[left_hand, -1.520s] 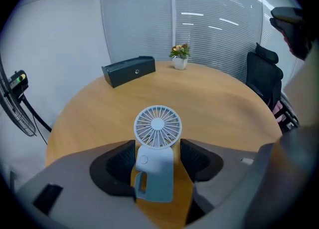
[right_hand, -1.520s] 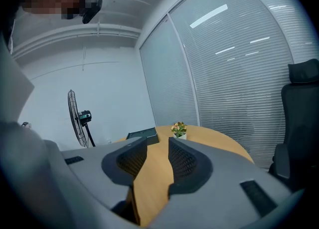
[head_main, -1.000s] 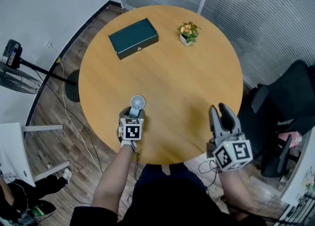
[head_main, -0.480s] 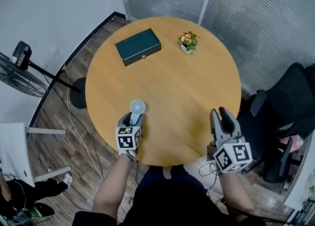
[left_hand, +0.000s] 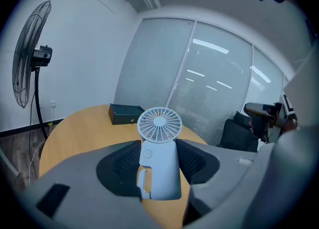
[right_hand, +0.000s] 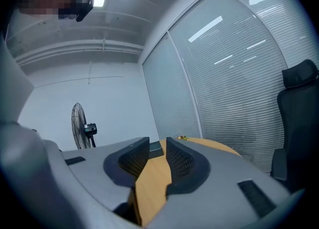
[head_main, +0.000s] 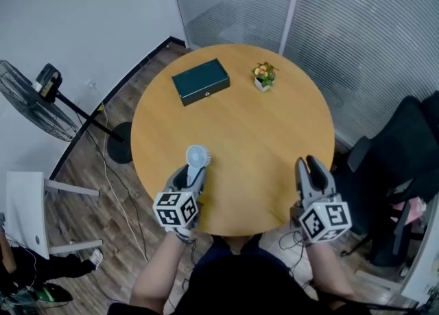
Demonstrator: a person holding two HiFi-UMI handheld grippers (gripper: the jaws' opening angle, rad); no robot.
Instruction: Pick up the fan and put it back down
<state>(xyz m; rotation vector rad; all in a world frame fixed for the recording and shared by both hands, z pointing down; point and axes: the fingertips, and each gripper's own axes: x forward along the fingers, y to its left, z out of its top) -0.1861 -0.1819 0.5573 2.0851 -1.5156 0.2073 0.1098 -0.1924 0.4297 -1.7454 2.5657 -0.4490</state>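
A small pale-blue handheld fan [head_main: 197, 156] with a round grille is held upright over the near left part of the round wooden table [head_main: 254, 128]. My left gripper [head_main: 191, 175] is shut on its handle. In the left gripper view the fan [left_hand: 159, 158] sits between the two dark pads, its grille above them. My right gripper [head_main: 307, 165] hovers at the table's near right edge. Its jaws have just been closing and still stand a little apart. In the right gripper view nothing is between the right gripper's [right_hand: 157, 147] pads.
A dark green box [head_main: 200, 81] and a small potted plant [head_main: 263, 74] stand at the table's far side. A black standing fan [head_main: 34, 104] is on the floor at the left, and a black office chair [head_main: 405, 156] at the right. Glass walls with blinds close the back.
My left gripper has risen with the handheld fan in it, lifting it off the table. My right gripper has risen slightly and its jaws have narrowed.
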